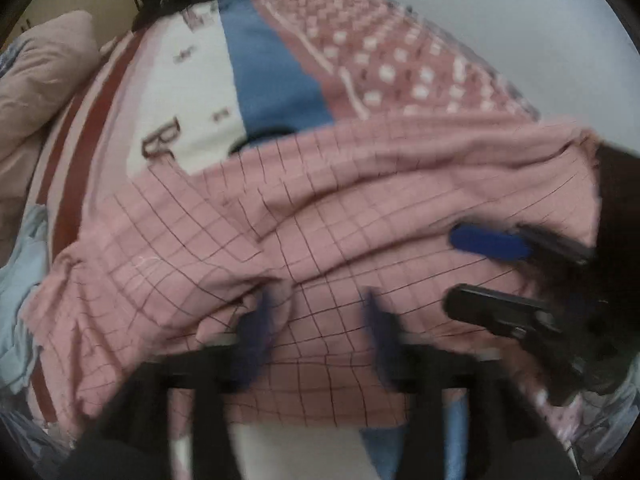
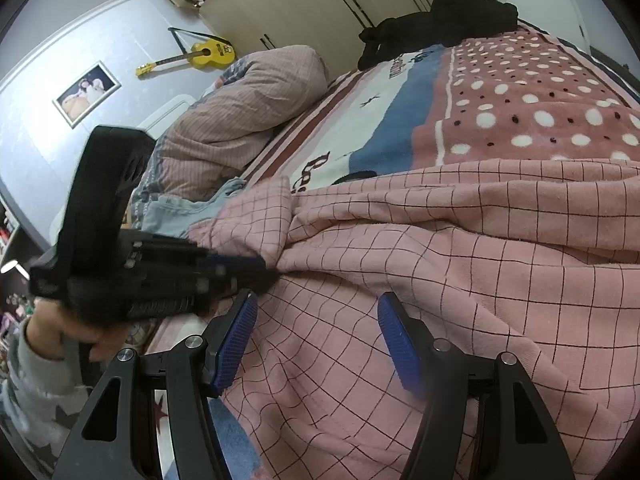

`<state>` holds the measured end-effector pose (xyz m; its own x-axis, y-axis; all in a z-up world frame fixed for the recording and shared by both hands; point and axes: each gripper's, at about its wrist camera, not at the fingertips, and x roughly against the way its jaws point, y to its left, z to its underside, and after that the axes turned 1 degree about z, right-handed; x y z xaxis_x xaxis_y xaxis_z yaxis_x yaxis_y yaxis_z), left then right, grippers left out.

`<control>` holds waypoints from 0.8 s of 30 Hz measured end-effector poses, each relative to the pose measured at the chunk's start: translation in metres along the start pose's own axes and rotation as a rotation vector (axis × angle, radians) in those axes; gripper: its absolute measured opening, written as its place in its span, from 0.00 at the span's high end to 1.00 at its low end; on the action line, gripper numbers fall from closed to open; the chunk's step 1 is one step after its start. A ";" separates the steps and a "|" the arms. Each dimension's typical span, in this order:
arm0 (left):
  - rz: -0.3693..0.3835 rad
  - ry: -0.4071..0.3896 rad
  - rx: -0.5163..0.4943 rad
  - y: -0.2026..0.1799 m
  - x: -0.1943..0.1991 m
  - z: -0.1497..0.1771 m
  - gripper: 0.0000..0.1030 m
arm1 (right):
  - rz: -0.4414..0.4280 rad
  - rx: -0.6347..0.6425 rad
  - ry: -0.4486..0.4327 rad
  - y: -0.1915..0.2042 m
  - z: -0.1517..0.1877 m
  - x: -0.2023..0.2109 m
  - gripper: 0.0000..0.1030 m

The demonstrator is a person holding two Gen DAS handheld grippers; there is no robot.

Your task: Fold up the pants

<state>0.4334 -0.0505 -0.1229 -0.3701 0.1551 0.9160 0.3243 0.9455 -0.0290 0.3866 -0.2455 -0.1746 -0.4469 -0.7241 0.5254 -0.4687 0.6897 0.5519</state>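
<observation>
Pink grid-patterned pants (image 1: 320, 208) lie rumpled across the bed; they also fill the right wrist view (image 2: 460, 248). My left gripper (image 1: 316, 320) is low over the near part of the pants with blue pads apart, blurred. In the right wrist view the left gripper (image 2: 264, 268) looks shut on a bunched fold of the pants. My right gripper (image 2: 316, 344) is open just above the pants, nothing between its pads. It shows at the right of the left wrist view (image 1: 468, 268), open.
A patterned bedspread (image 2: 520, 92) covers the bed. A pink quilt (image 2: 248, 96) and light-blue garment (image 2: 180, 208) lie at the left. Black clothing (image 2: 440, 20) sits at the far end. A yellow guitar (image 2: 200, 56) leans on the wall.
</observation>
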 end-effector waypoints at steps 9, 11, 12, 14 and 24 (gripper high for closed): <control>0.026 0.001 0.416 0.119 0.001 0.027 0.27 | 0.004 0.002 0.002 0.002 0.001 0.000 0.42; 0.051 -0.006 0.461 0.129 -0.009 0.030 0.27 | 0.004 0.002 0.002 0.002 0.001 0.000 0.42; 0.059 -0.019 0.464 0.131 -0.012 0.028 0.30 | 0.004 0.002 0.002 0.002 0.001 0.000 0.42; 0.060 -0.065 0.438 0.125 -0.010 0.026 0.48 | 0.004 0.002 0.002 0.001 0.001 0.000 0.42; -0.170 -0.061 0.229 0.071 -0.012 -0.032 0.90 | 0.002 -0.001 0.002 0.001 0.001 -0.001 0.42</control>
<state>0.4885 0.0057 -0.1236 -0.4565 -0.0010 0.8897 0.0504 0.9984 0.0270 0.3856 -0.2438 -0.1756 -0.4465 -0.7230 0.5272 -0.4669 0.6909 0.5520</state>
